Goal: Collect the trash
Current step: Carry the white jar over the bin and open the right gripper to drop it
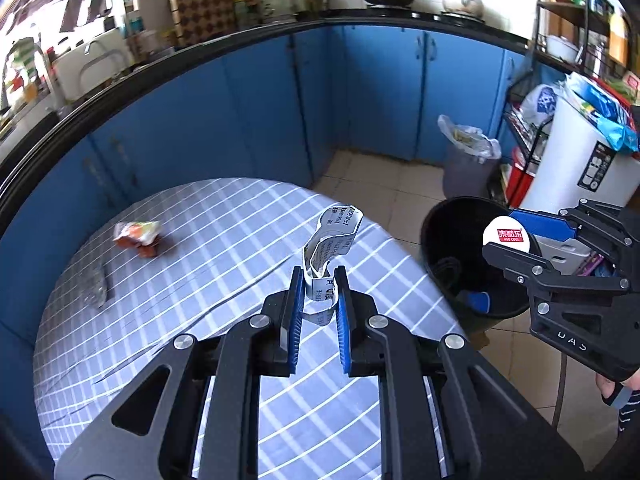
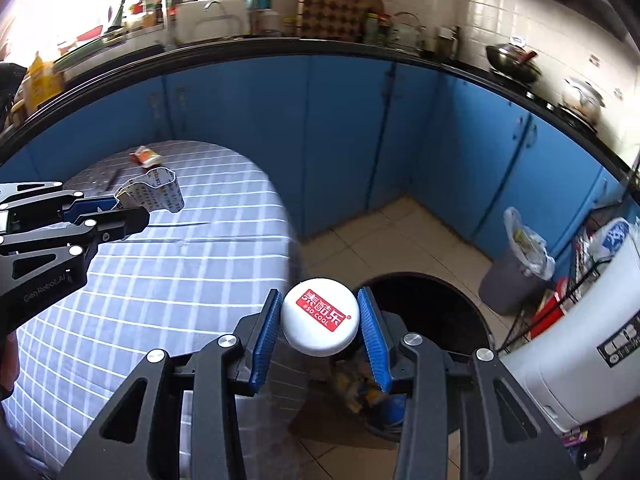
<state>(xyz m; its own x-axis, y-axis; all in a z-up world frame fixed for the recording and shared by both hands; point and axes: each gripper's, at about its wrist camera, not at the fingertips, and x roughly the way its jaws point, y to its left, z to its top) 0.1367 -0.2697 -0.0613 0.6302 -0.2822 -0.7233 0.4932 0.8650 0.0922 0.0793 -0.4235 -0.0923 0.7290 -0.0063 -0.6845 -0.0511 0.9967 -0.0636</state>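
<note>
My left gripper (image 1: 319, 280) is shut on a crumpled white printed paper strip (image 1: 332, 240), held above the round table (image 1: 200, 320); the strip also shows in the right wrist view (image 2: 156, 190). My right gripper (image 2: 320, 312) is shut on a white round container with a red label (image 2: 320, 318), held over the near rim of the black trash bin (image 2: 452, 300). In the left wrist view the container (image 1: 506, 234) hangs over the same bin (image 1: 448, 236). An orange crumpled wrapper (image 1: 138, 234) lies on the table's far left.
A flat grey wrapper (image 1: 96, 290) lies on the table's left. A grey bin with a plastic liner (image 1: 466, 160) stands by the blue cabinets (image 1: 260, 120). A white appliance (image 1: 580, 168) and a cluttered rack stand to the right. Some trash lies inside the black bin.
</note>
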